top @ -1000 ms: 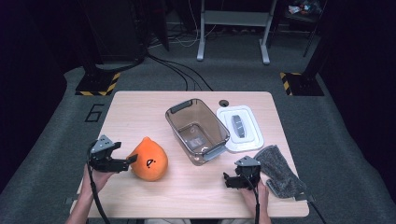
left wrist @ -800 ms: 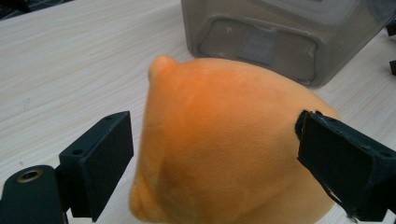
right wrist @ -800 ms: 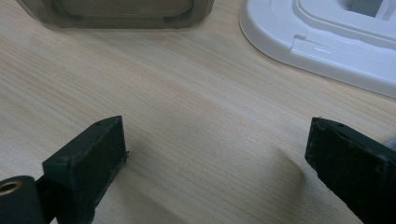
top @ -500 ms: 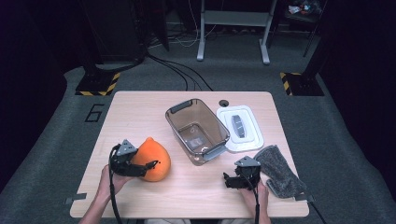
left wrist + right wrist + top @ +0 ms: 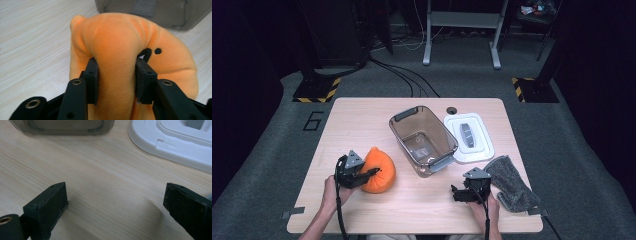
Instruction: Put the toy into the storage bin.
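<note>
An orange plush toy [image 5: 379,170] with black markings lies at the table's left front. My left gripper [image 5: 371,173] has just been closing, and its jaws now pinch a fold of the orange plush toy [image 5: 117,47] between the pads [image 5: 91,75]. My right gripper [image 5: 457,192] rests at the right front of the table, open, with bare wood between its fingers [image 5: 47,205]. A clear brown plastic bin [image 5: 422,140] stands empty in the middle, and its white lid [image 5: 468,136] lies flat to its right.
A grey cloth [image 5: 511,182] lies at the right front, just beside my right hand. The table's front edge [image 5: 412,231] is close to both hands. The bin's base [image 5: 62,126] and the lid's rim [image 5: 170,147] sit just ahead of the right gripper.
My left gripper moved right onto the orange toy and closed its jaws on it, squeezing the plush. The right gripper has stayed where it was.
</note>
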